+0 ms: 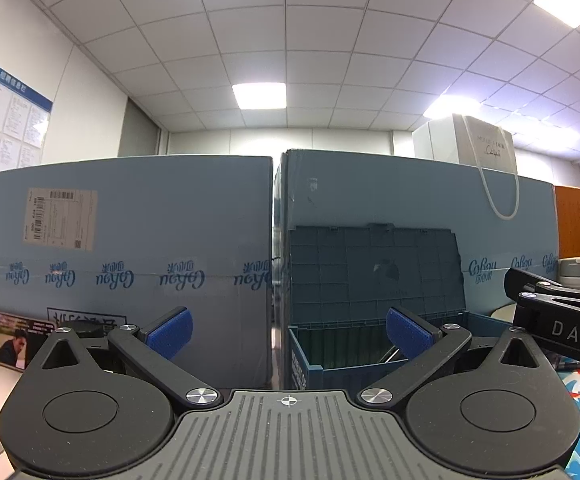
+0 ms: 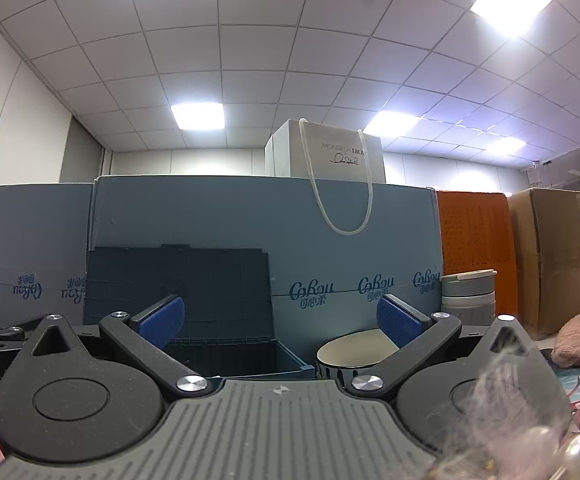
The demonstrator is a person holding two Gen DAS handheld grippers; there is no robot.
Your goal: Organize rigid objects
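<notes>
So, counts:
Blue cartons [image 1: 130, 240]: 2, side by side at back.
Bin [image 1: 309, 364]: 1, lid up, in front of rt carton.
Bowl [image 2: 349, 350]: 1, just rt of bin.
Grey tubs [image 2: 467, 296]: 2, stacked.
Left gripper [image 1: 288, 332]: wide open, empty.
Right gripper [image 2: 280, 318]: wide open, empty, facing bin + bowl.

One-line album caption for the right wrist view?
Open right gripper faces a blue lidded bin and a bowl.

Bowl [image 2: 351, 350] right of crate [image 2: 226, 354]
</notes>
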